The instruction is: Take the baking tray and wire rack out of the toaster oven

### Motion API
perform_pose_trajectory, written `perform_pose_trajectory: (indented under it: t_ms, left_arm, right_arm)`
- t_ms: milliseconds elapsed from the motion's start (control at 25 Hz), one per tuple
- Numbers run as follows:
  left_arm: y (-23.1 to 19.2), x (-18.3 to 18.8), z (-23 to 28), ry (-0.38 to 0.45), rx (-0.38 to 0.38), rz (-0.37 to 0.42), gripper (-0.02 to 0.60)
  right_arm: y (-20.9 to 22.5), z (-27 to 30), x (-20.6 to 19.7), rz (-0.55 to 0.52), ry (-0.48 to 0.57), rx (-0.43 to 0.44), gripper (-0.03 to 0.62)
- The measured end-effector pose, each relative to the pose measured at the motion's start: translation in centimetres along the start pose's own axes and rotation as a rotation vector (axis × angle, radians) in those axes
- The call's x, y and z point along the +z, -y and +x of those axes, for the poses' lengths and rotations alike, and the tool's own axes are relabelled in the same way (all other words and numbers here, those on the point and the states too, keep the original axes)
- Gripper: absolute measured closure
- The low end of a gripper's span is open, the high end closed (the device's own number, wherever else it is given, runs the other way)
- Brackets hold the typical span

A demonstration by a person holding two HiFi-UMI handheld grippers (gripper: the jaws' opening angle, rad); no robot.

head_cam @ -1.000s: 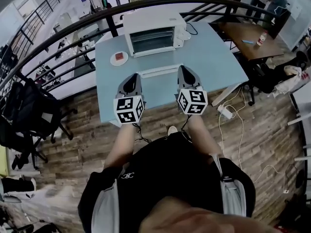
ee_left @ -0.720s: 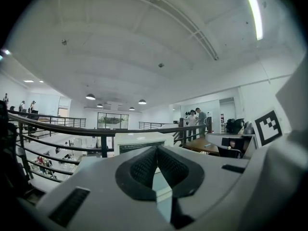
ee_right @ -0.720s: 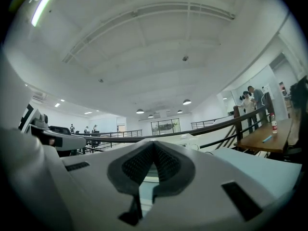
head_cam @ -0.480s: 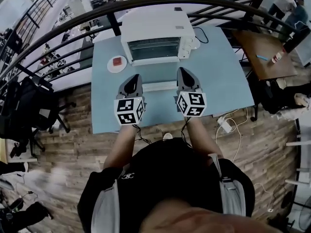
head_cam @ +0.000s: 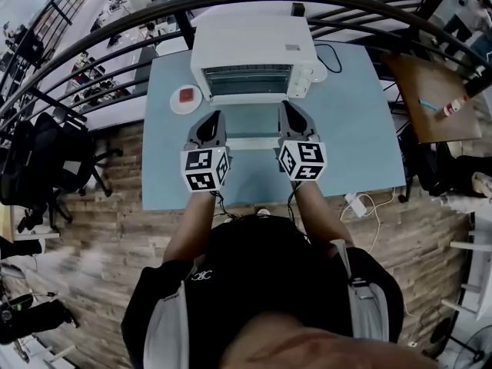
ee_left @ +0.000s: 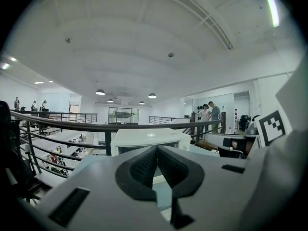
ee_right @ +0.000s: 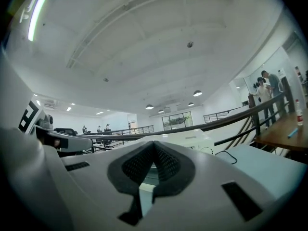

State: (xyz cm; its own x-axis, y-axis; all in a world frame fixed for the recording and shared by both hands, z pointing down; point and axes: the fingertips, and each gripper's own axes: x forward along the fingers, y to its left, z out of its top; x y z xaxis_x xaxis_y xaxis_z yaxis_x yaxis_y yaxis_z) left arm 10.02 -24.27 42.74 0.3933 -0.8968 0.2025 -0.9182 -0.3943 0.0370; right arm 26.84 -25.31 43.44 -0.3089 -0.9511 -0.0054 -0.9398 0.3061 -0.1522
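Grippers first, from the head view: left gripper (head_cam: 213,118) and right gripper (head_cam: 287,108) are hovering side by side over the blue table (head_cam: 354,129), each one's jaws pressed together with nothing between them. Both are pointing at the white oven (head_cam: 254,41), which is sitting at the table's far edge against the black railing (head_cam: 115,37). Its door (head_cam: 247,121) is lying open and flat between the two grippers. Faint bars are lining the oven's mouth (head_cam: 247,80); tray and rack are too small to tell apart there. A plate (head_cam: 185,98) with something red on it is sitting just left of the oven.

Left gripper view: the jaws are meeting at their tips, empty, with the oven straight ahead beyond them and the railing running behind it.

Right gripper view: the jaws are closed and empty here too, the oven is showing just past them, and a cable (ee_right: 231,156) is trailing over the table at its right.
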Motion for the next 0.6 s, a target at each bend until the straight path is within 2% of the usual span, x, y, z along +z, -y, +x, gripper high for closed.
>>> perform_pose_trajectory:
  t_ms: [240, 440, 600]
  left_arm:
    - [-1.1, -0.1, 0.7, -0.010, 0.012, 0.006, 0.566]
    - [-2.0, -1.0, 1.7, -0.044, -0.008, 0.004, 0.566]
    - [-2.7, -1.3, 2.4, -0.039, -0.018, 0.002, 0.565]
  right_arm:
    - [-0.1, 1.4, -0.2, 0.005, -0.004, -0.002, 0.600]
    - [-0.5, 2.9, -0.6, 0.026, 0.000, -0.004, 0.600]
    - [-0.5, 3.7, -1.1, 0.037, 0.000, -0.014, 0.600]
